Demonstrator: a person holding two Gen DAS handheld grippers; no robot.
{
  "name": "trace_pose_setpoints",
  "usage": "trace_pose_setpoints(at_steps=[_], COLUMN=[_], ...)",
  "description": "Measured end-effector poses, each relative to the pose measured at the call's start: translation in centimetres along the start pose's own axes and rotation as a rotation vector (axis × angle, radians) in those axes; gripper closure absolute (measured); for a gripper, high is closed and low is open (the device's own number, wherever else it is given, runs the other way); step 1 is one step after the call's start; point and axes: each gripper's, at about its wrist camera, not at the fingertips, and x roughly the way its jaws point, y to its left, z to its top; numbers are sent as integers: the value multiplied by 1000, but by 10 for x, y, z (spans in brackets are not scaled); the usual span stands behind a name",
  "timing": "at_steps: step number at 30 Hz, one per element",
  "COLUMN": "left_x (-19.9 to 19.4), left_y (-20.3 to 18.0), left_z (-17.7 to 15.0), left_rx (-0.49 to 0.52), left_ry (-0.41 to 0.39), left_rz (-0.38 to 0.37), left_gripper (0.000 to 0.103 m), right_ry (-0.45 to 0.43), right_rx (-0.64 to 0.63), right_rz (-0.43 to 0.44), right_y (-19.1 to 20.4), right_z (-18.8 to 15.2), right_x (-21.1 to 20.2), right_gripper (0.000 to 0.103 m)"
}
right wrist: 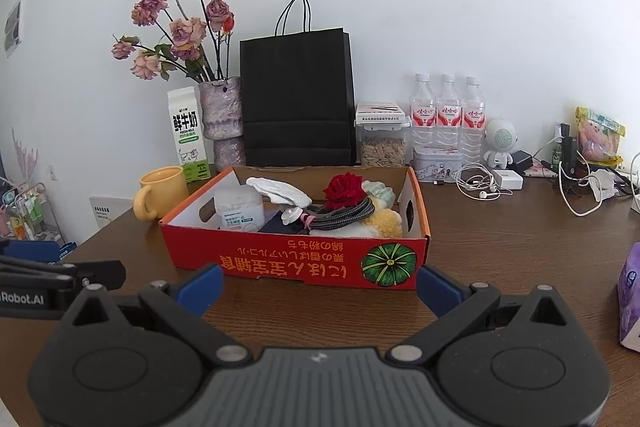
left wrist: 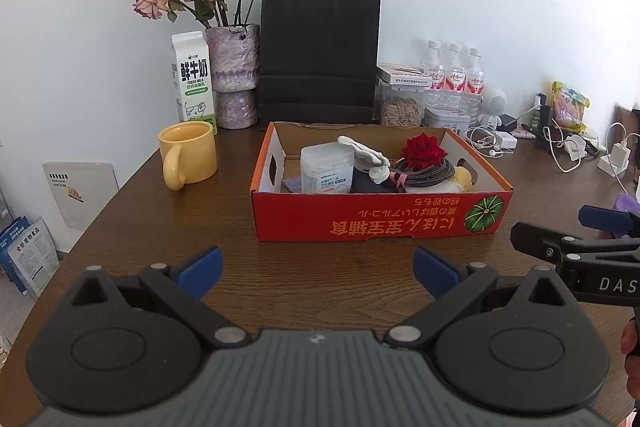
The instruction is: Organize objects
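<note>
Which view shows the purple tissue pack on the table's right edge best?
The right wrist view: the purple tissue pack shows its printed side at the frame's right edge, though partly cropped. In the left wrist view only a purple sliver peeks out behind the right gripper.

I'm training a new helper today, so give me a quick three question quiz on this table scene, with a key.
1. True or false: both tongs, left and right, are open and hold nothing.
2. Which lies in the red box? A) milk carton B) red rose C) water bottle
3. Fill in: the yellow mug stands on the table to the ___ of the box, as seen in both views.

Key: 1 true. 2 B: the rose lies inside; the carton and bottles stand on the table behind. 3 left.
</note>
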Motion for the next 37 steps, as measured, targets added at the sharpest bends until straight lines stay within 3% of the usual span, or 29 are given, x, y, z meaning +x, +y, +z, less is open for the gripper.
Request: trace_pose_setpoints(at_steps=[37], left_x=[4], left_y=[8], left_z=[-7], left_rx=[-18], left_ry=[27], left_rz=[15], left_gripper=[0], right_ry=[8], right_rx=[4], right_rz=[-3], right_y=[1], right_z=[-3], right_x=[4], right_gripper=[0])
